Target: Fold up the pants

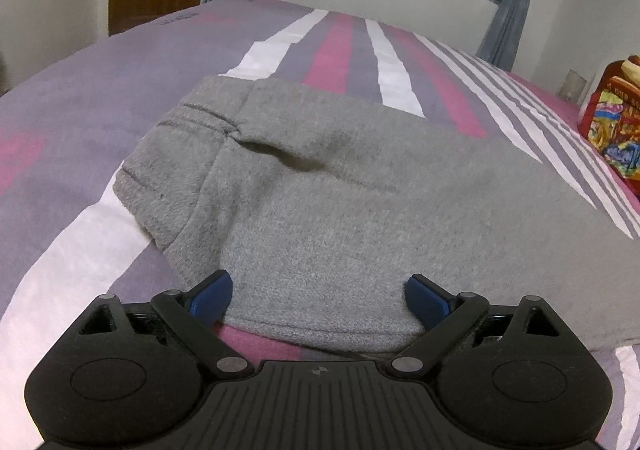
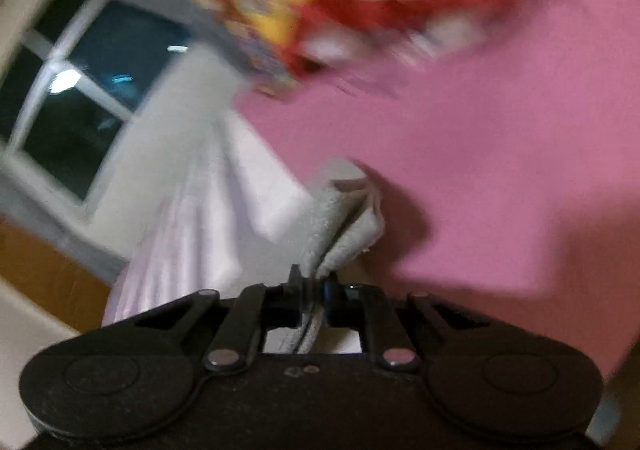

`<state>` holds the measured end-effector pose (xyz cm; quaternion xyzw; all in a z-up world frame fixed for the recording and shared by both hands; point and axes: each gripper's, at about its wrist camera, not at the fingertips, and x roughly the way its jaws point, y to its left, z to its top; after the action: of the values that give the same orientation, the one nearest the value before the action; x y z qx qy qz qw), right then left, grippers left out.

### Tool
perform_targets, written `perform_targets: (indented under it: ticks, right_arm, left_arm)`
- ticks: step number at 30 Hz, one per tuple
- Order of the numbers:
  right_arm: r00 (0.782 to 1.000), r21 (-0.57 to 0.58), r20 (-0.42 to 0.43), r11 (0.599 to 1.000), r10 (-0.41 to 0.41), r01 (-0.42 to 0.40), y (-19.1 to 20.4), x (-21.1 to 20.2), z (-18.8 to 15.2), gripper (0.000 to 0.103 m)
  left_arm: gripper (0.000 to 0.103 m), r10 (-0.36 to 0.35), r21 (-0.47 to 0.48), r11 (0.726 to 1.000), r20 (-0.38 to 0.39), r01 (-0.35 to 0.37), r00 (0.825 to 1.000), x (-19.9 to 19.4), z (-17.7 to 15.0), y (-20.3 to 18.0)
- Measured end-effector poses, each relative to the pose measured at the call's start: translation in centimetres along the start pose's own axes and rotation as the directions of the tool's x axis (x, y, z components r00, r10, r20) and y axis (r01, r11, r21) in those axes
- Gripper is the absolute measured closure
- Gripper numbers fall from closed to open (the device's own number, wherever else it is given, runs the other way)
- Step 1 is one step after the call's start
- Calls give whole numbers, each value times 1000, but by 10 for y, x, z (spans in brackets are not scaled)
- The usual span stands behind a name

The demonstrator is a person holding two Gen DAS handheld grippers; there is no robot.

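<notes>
Jaws of the right gripper (image 2: 316, 286) are pinching together on a bunched edge of the grey pants (image 2: 348, 221), with the layered cloth sticking up and forward from between the pads. Just beyond that pinched fold, pink bedding (image 2: 500, 169) is filling the view to the right of the claw, and a blurred, brightly printed bag (image 2: 320, 1) is lying farther ahead. To the left of the claw, pale cloth is hanging down, and past it a dark window (image 2: 80, 89) is showing; the whole view is smeared, so I cannot tell which part of the garment is being gripped.

Blue fingertips (image 1: 212, 296) of the left gripper (image 1: 318, 298) are standing wide apart and holding nothing. They are straddling the near hem of the pants (image 1: 340, 209), which are lying flat on the striped bedspread (image 1: 80, 109) directly ahead of the claw. The elastic waistband (image 1: 180, 129) is lying ahead and to the left, with the same printed bag (image 1: 612, 129) far off to the right.

Judging from this, one fold is being started: the right claw is carrying an end of the garment while the left is poised over the other end. Next, the left claw probably needs to pin or grip the near hem so the cloth is not dragging as the right brings its end across.
</notes>
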<state>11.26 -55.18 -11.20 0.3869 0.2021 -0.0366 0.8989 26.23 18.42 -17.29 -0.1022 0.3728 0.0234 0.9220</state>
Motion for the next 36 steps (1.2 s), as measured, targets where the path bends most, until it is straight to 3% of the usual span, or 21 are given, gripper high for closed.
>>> perform_targets:
  ticks: [2, 4, 5, 7, 11, 14, 17, 22, 23, 25, 28, 31, 33, 36]
  right_arm:
    - [997, -69, 61, 997, 47, -43, 12, -17, 1, 95]
    - [995, -123, 95, 992, 43, -31, 4, -20, -6, 95]
    - [998, -111, 64, 994, -13, 20, -12, -9, -10, 95]
    - [982, 12, -111, 988, -150, 152, -52, 28, -18, 95]
    - [989, 31, -61, 990, -137, 139, -51, 23, -31, 93]
    - [989, 52, -78, 990, -126, 130, -57, 22, -30, 93]
    - [988, 36, -95, 992, -118, 122, -59, 22, -27, 94]
    - [986, 27, -105, 990, -133, 136, -53, 29, -25, 93]
    - [985, 29, -104, 990, -137, 141, -52, 31, -24, 93]
    - [985, 29, -100, 989, -142, 146, -50, 31, -24, 93]
    - [985, 45, -102, 988, -142, 147, -52, 32, -24, 93]
    - [984, 89, -113, 985, -136, 146, -54, 32, -19, 92]
    - [984, 119, -118, 982, -135, 149, -57, 34, -17, 92]
    - [973, 78, -120, 975, -197, 207, -41, 39, -14, 91]
  left_arm:
    - [9, 5, 5, 1000, 0, -5, 1000, 1, 0, -1]
    - [8, 9, 9, 1000, -4, -9, 1000, 2, 0, -2]
    - [7, 11, 12, 1000, -7, -11, 1000, 3, 1, -2]
    - [6, 20, 19, 1000, -15, -20, 1000, 5, 3, -4]
    - [6, 18, 22, 1000, -17, -18, 1000, 2, 5, -4]
    - [7, 8, -9, 1000, 99, -7, 995, -23, 6, 4]
    - [7, 61, -79, 996, 171, -48, 983, -42, 2, 26]
    - [7, 119, -152, 984, 133, -98, 984, -34, 13, 62]
    - [7, 138, -147, 981, 96, -123, 986, -26, 18, 66]
    - [6, 227, -130, 965, -31, -229, 973, 2, 26, 75]
    - [4, 204, -181, 961, -56, -211, 977, 12, 36, 79]
    - [4, 113, -166, 979, -20, -115, 993, 6, 32, 70]
    - [4, 127, -117, 984, -45, -131, 991, 11, 24, 66]
    - [4, 102, -146, 984, -15, -104, 995, 7, 19, 74]
